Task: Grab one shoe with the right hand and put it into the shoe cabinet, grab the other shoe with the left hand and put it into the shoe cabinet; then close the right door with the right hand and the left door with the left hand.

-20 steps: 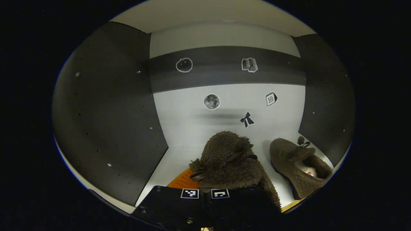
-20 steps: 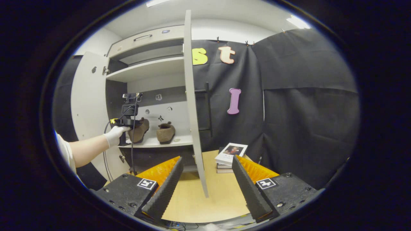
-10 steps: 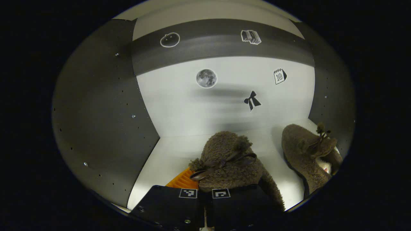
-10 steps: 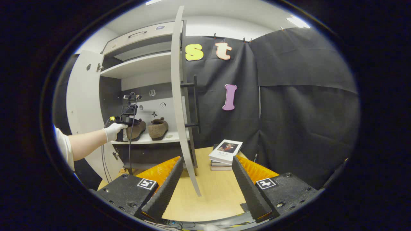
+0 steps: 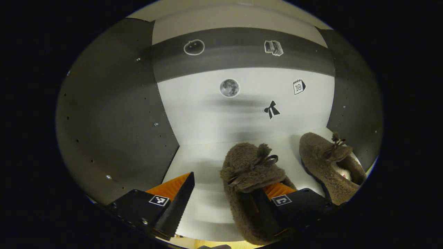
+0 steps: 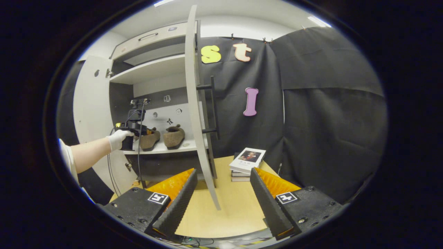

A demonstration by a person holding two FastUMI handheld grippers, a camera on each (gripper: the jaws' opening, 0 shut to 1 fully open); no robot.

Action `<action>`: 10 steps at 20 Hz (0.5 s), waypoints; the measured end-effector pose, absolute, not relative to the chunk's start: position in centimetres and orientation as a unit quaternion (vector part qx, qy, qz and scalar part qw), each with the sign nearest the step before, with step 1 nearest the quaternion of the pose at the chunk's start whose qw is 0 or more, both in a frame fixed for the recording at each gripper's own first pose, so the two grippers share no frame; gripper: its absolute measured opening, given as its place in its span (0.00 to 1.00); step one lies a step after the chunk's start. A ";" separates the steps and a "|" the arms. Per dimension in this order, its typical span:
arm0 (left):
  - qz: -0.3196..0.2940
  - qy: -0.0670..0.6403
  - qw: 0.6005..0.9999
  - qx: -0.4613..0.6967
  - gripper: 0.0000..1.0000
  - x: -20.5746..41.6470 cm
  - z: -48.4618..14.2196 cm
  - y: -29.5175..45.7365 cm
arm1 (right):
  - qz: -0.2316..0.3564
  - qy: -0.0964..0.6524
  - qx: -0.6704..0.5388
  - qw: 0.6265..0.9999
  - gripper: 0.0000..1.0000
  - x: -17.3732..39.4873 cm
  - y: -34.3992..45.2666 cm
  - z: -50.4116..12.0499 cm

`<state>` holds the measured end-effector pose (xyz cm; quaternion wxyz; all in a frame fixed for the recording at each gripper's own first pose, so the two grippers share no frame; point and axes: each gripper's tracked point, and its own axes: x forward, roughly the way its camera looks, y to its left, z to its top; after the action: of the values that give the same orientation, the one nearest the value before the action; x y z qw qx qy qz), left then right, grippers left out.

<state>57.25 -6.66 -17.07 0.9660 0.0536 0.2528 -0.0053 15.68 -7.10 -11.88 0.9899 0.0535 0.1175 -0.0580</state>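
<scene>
Two shoes stand on my cabinet shelf (image 5: 207, 207), side by side, toes toward the back wall.

Left door (image 6: 90, 103): swung wide open, seen in the right gripper view.

Left gripper (image 5: 225, 204): my jaws are spread wide and grip nothing. The left finger stands clear over bare shelf; the right finger lies against the near shoe's (image 5: 247, 180) right side. In the right gripper view a gloved hand (image 6: 117, 138) holds this gripper at the shelf front, just beside that shoe.

Far shoe (image 5: 328, 169): to the right, a little apart from its mate, near the cabinet's right wall.

Right door (image 6: 195, 103): open, edge-on to me, black handle (image 6: 211, 103) facing right.

Right gripper (image 6: 223, 204): my jaws wide apart and empty, above the table (image 6: 225, 207), well apart from the shelf.

Books (image 6: 247, 162): stacked on the table beyond the door.
</scene>
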 end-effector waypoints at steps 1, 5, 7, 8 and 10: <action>-0.010 0.248 0.967 0.057 0.93 56.4 -16.4 -6.6 | -0.059 0.114 0.054 0.990 0.98 15.5 -7.1 -11.8; -0.019 0.210 0.974 0.081 0.96 52.9 -13.6 -6.9 | -0.058 0.103 0.053 0.992 0.97 14.5 -6.7 -11.0; -0.025 0.181 0.980 0.079 0.96 50.7 -11.1 -7.5 | -0.058 0.093 0.050 0.993 0.97 14.0 -6.5 -10.4; -0.029 0.167 0.983 0.076 0.96 49.5 -10.0 -7.8 | -0.057 0.090 0.047 0.993 0.97 13.7 -6.3 -10.2; -0.036 0.141 0.987 0.074 0.96 47.0 -7.6 -8.0 | -0.052 0.087 0.042 0.994 0.98 13.2 -5.7 -9.9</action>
<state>47.01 -7.96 -7.63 0.9866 0.0742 0.1410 -0.0355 13.15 -5.74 -9.93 0.9940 0.0418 0.0870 -0.0520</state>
